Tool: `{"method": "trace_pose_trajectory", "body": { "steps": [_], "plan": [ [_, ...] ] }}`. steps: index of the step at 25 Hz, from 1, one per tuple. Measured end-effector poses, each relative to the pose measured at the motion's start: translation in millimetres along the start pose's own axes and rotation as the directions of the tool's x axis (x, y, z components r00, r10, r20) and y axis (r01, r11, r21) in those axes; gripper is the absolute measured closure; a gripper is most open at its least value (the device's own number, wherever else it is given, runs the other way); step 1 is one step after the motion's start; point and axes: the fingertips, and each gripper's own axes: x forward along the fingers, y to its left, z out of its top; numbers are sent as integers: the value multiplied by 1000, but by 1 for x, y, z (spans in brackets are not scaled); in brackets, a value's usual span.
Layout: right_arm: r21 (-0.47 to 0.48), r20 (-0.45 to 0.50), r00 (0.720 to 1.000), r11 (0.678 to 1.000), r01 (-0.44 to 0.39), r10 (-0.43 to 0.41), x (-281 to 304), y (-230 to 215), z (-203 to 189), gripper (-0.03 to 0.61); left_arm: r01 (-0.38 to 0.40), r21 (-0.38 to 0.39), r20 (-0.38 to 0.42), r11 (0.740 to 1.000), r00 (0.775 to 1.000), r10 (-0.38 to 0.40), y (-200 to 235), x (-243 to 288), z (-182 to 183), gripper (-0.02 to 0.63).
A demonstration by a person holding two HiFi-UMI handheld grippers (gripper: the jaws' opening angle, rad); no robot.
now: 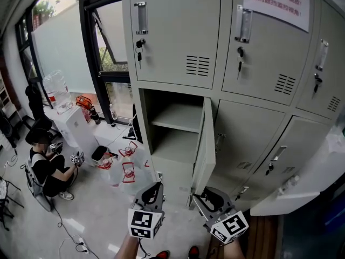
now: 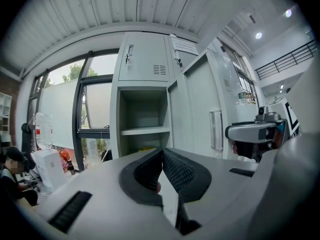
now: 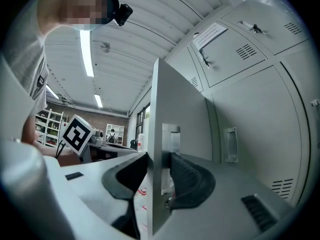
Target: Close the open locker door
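The grey locker door [image 1: 205, 144] stands ajar, swung out from the open shelved compartment [image 1: 175, 125]. My right gripper [image 1: 200, 194] is at the door's lower corner. In the right gripper view the door's thin edge [image 3: 156, 109] runs between the jaws and both pads press on it, so my right gripper [image 3: 159, 159] is shut on it. My left gripper [image 1: 157, 186] hangs free just left of the door. In the left gripper view the left gripper [image 2: 161, 153] is shut with its pads meeting and nothing between them, facing the open compartment [image 2: 142, 114] and the door [image 2: 200, 104].
Closed locker doors [image 1: 178, 31] surround the open one. White bags with red print [image 1: 126, 169] lie on the floor left of the lockers. A person [image 1: 46, 166] sits further left, near a white box and a water jug [image 1: 56, 90] by the window.
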Motion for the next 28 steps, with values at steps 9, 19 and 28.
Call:
{"method": "trace_pose_trajectory", "body": {
  "steps": [9,19,28],
  "plan": [
    [-11,-11,998,998,-66,66,45,28,-2,448,-80,-8,7,997,997,80,48,-18,-2,592],
    [-41,-31,996,996,-84,83,104,47,-4,457,-144,-18,13,989,989,145,97,-31,-3,592],
    [-17,-17,998,998,-62,62,148,54,-3,465,-161,-43,6,986,987,162,132,-27,-12,592]
  ]
}}
